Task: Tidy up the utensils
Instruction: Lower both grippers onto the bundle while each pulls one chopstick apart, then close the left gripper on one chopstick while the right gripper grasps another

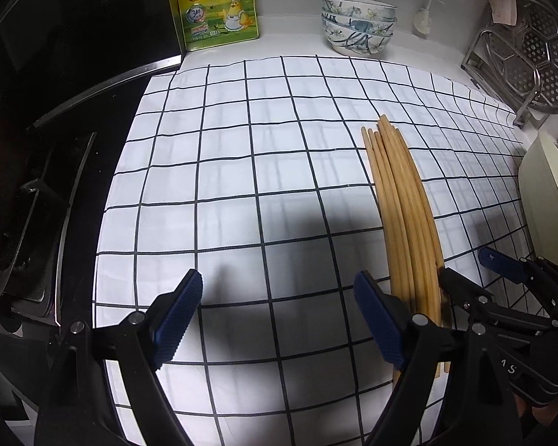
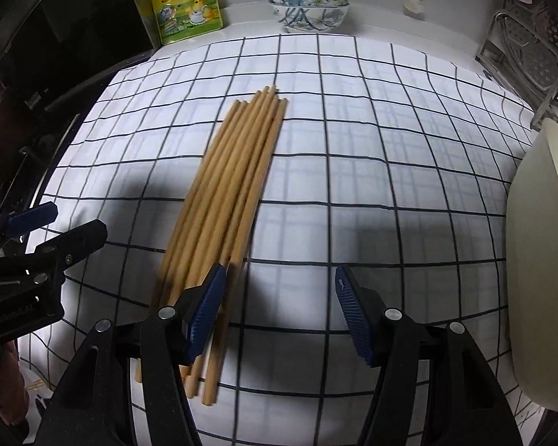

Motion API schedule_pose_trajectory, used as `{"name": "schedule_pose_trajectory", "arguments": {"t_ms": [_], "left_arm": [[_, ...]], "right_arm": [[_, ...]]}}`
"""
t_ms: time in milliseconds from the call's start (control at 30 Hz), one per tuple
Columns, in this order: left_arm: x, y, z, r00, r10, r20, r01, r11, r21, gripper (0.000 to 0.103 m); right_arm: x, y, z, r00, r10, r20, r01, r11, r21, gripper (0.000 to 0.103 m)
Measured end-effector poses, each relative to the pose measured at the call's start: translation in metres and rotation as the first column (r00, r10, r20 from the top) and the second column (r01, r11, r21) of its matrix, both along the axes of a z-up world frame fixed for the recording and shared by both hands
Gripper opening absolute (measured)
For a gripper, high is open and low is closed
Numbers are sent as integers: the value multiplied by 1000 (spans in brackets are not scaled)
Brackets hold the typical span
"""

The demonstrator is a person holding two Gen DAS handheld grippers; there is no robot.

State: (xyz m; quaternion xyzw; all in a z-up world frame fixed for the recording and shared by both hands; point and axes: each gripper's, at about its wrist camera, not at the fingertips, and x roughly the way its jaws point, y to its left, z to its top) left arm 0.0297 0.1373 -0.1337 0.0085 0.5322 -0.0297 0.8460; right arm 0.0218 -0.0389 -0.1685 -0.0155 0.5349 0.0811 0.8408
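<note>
A bundle of several wooden chopsticks (image 1: 401, 200) lies flat on the white checked cloth (image 1: 241, 171), running from near to far. My left gripper (image 1: 279, 293) stands open over bare cloth, and the bundle lies just outside its right finger. In the right wrist view the chopsticks (image 2: 227, 186) pass under the left finger of my right gripper (image 2: 281, 293), which is open with only cloth (image 2: 353, 148) in most of its gap. Each gripper shows at the edge of the other's view: the right gripper (image 1: 472, 271) and the left gripper (image 2: 61, 225), flanking the near end of the bundle.
A yellow seasoning pouch (image 1: 215, 3) and a stack of patterned bowls (image 1: 357, 26) stand at the back wall. A metal rack with a perforated steamer plate (image 1: 532, 55) sits at the back right, a cream board (image 2: 539, 260) at the right edge, and a black stove (image 1: 55, 130) on the left.
</note>
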Motion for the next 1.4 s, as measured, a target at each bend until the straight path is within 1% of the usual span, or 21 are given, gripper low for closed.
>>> {"name": "schedule_pose_trajectory", "arguments": {"t_ms": [200, 533, 800, 900, 933, 1000, 1133, 1233, 1300, 1333, 1367, 1400], "left_arm": [[-2, -15, -2, 999, -34, 3, 34, 999, -20, 82], [4, -36, -18, 998, -61, -12, 61, 998, -4, 82], [6, -41, -22, 998, -64, -1, 64, 998, 21, 85], [7, -42, -24, 998, -59, -11, 59, 998, 28, 86], [9, -43, -27, 998, -57, -25, 58, 997, 44, 87], [9, -43, -27, 999, -49, -15, 50, 997, 54, 89], [11, -41, -28, 999, -40, -8, 41, 998, 48, 88], [11, -42, -26, 999, -45, -3, 45, 999, 27, 78], [12, -45, -24, 998, -55, 0, 55, 998, 24, 67], [13, -47, -24, 998, -59, 1, 59, 998, 24, 64], [14, -48, -23, 998, -64, 3, 63, 998, 23, 57], [14, -49, -22, 998, -67, 4, 67, 998, 20, 50]], "right_arm": [[-5, -17, 0, 999, -39, 0, 39, 999, -7, 59], [-10, -44, -2, 996, -93, -3, 93, 995, -28, 59], [-9, -44, 2, 997, -82, 13, 82, 997, -10, 59], [-9, -42, 2, 997, -77, 16, 77, 997, -10, 59], [-8, -40, 2, 997, -75, 17, 75, 997, -13, 59], [-7, -38, 2, 998, -67, 21, 68, 998, -17, 59], [-4, -36, 1, 998, -57, 31, 58, 998, -30, 59], [-1, -36, -1, 998, -46, 41, 47, 998, -46, 59], [1, -35, -4, 998, -39, 41, 41, 997, -58, 59], [3, -34, -6, 999, -34, 37, 36, 997, -61, 58], [3, -33, -6, 999, -32, 40, 34, 998, -60, 57], [4, -33, -5, 999, -27, 43, 29, 998, -59, 51]]}}
